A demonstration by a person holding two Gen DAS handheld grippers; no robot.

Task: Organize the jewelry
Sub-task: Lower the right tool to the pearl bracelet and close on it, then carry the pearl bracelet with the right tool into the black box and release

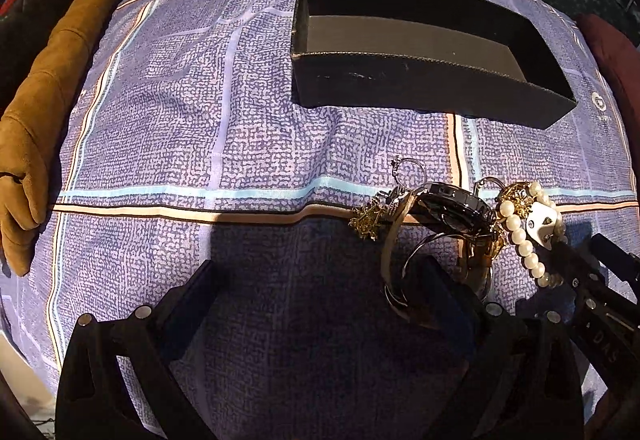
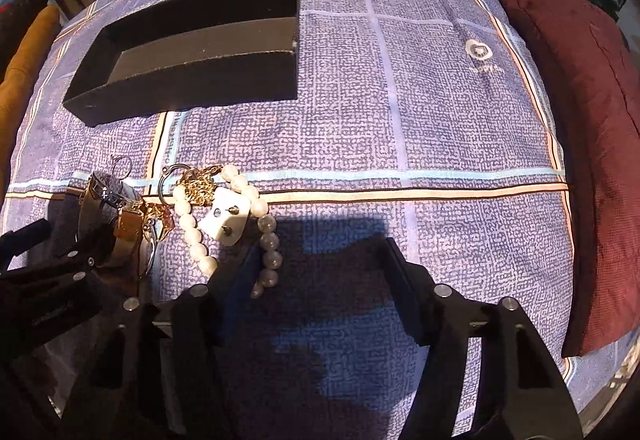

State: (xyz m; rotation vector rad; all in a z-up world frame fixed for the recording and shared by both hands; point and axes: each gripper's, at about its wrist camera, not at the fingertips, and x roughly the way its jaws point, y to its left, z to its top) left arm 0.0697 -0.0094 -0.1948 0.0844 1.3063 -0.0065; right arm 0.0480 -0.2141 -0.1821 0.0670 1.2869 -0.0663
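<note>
Partly claw-hidden watch (image 1: 452, 207) strap.

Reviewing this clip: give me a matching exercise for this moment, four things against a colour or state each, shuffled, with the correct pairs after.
Things:
1. box
2. pearl bracelet
3. cushion
4. left gripper

Descriptions:
A. dark red, lying at the cloth's edge
B. black, open-topped, nothing inside
C. white beads, in the jewelry pile
D. open, one finger beside the watch

Pairs: 1-B, 2-C, 3-A, 4-D

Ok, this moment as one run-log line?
box: empty | jewelry pile: on bedspread | left gripper: open | right gripper: open by pearls
</note>
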